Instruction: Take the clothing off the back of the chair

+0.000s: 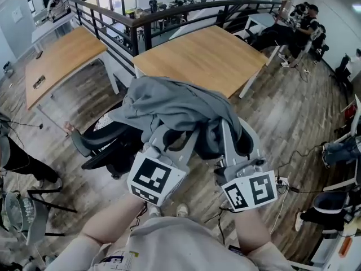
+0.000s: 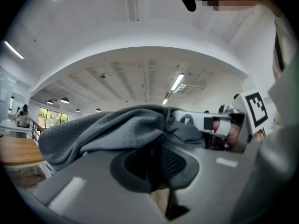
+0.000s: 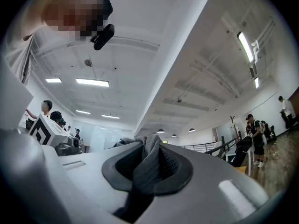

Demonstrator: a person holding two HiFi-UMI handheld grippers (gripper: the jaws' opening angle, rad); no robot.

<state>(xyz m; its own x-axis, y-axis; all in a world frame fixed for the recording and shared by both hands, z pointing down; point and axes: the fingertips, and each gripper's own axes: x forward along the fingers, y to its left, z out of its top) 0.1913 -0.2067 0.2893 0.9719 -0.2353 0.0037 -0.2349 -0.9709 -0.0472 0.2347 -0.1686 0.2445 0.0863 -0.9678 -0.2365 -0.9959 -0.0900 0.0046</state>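
The left gripper (image 2: 156, 164) and right gripper (image 3: 147, 169) each pinch a fold of the grey clothing (image 1: 169, 103), which hangs bunched between the 2 over the black chair (image 1: 107, 148). It looks light, soft and floppy, best held by gathered folds. No brand or writing is legible, only square markers

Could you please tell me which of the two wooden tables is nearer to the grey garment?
The middle table, straight ahead: the garment overlaps its near edge. The left table stands off to the side.
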